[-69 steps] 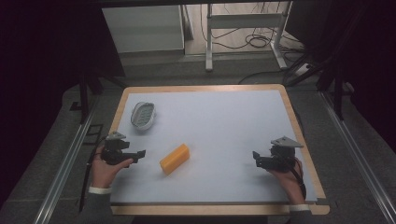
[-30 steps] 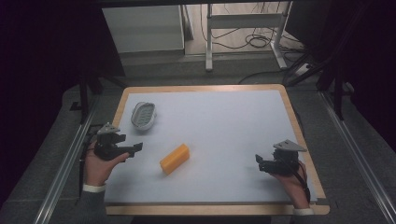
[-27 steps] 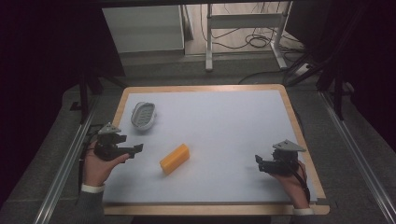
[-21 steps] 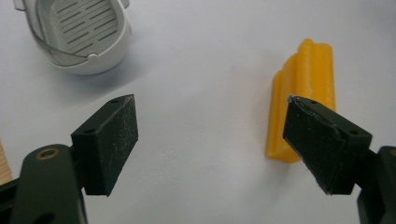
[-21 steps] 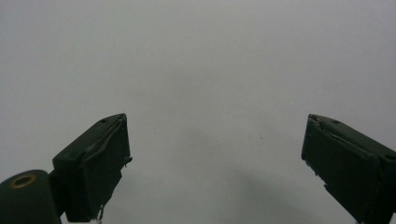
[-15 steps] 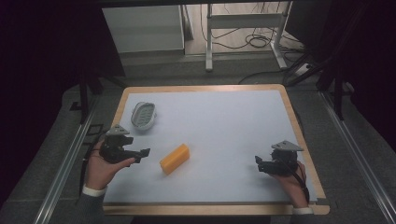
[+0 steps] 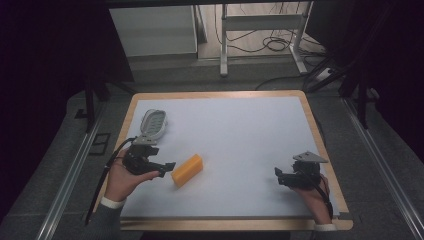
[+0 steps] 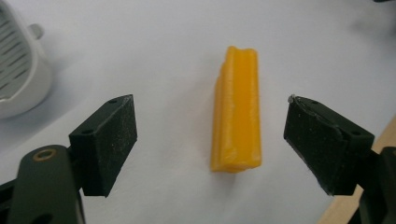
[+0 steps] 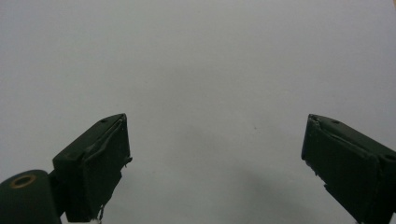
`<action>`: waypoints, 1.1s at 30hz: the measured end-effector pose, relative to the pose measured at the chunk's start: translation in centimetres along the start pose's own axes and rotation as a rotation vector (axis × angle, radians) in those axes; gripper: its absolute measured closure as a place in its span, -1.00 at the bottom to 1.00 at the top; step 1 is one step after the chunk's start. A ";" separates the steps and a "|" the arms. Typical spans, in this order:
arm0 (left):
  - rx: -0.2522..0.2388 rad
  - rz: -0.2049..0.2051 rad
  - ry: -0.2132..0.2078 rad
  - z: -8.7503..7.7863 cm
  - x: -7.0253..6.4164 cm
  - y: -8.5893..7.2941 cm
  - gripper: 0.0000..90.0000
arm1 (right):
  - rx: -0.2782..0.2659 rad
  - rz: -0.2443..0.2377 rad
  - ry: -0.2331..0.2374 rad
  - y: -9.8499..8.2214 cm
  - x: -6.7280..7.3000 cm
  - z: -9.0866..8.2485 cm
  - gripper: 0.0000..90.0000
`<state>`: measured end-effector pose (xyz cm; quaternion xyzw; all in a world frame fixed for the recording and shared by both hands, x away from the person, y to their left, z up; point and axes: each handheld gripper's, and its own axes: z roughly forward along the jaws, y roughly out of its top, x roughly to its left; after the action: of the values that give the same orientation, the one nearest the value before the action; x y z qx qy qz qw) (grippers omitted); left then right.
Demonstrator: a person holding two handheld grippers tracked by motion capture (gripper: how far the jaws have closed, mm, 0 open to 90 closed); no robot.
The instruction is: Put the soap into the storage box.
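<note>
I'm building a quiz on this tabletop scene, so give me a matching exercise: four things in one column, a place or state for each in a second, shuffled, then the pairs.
Things:
1. yellow block
2. white slotted dish
3. left gripper
4. right gripper

Places or states:
A. open over bare white mat, near the table's right edge
B. at the mat's far left
C. open, pointing at the block
D. lying flat, left of the mat's centre

Pairs: 1-D, 2-B, 3-C, 4-A

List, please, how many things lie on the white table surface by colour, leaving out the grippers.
Orange: 1, the block
White: 1, the slotted dish
Total: 2
</note>
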<state>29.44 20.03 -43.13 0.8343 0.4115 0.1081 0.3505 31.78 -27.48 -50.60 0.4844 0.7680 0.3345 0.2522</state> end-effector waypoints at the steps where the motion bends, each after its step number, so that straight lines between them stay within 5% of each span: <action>1: 0.000 0.000 0.000 0.0 0.0 0.0 -0.61 | 0.000 0.000 0.000 0.0 0.0 0.0 -0.82; 13: 0.055 0.049 -0.023 2.5 -1.6 1.1 -0.62 | -0.006 -0.013 0.011 -0.1 0.1 0.1 -0.82; 33: 0.183 0.035 -0.028 7.1 -2.1 1.1 -0.42 | 0.014 -0.022 0.000 -0.3 0.2 0.6 -0.82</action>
<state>32.13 14.45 -47.37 0.8714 0.4000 0.0644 0.2767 31.94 -27.23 -51.24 0.4775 0.7756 0.3263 0.2527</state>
